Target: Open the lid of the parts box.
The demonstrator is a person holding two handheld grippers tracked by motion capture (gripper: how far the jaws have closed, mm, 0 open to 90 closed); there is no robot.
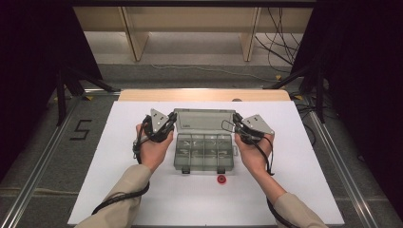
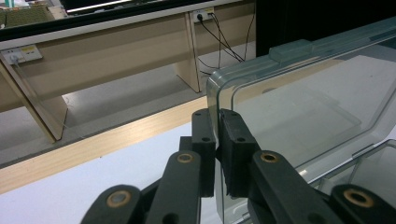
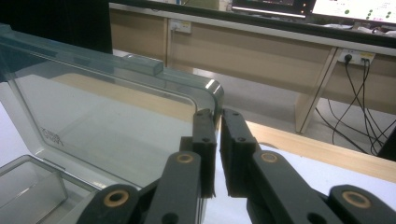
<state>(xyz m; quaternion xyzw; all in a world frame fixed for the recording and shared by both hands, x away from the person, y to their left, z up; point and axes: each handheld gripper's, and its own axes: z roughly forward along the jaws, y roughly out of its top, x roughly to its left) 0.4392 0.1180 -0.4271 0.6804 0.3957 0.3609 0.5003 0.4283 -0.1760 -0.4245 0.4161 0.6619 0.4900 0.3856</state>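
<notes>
Pinching the upright lid (image 1: pixel 205 119) of the clear grey plastic compartment box (image 1: pixel 204 152) mid-worktop (image 1: pixel 142 199) at either edge with our left hand-held gripper (image 2: pixel 217 140) and right hand-held gripper (image 3: pixel 218 140), we judge it open, closing unfinished

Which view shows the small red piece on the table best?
The high view: the red piece lies on the white table, just in front of the clear box. The left and right gripper views look along the raised lid instead.
</notes>
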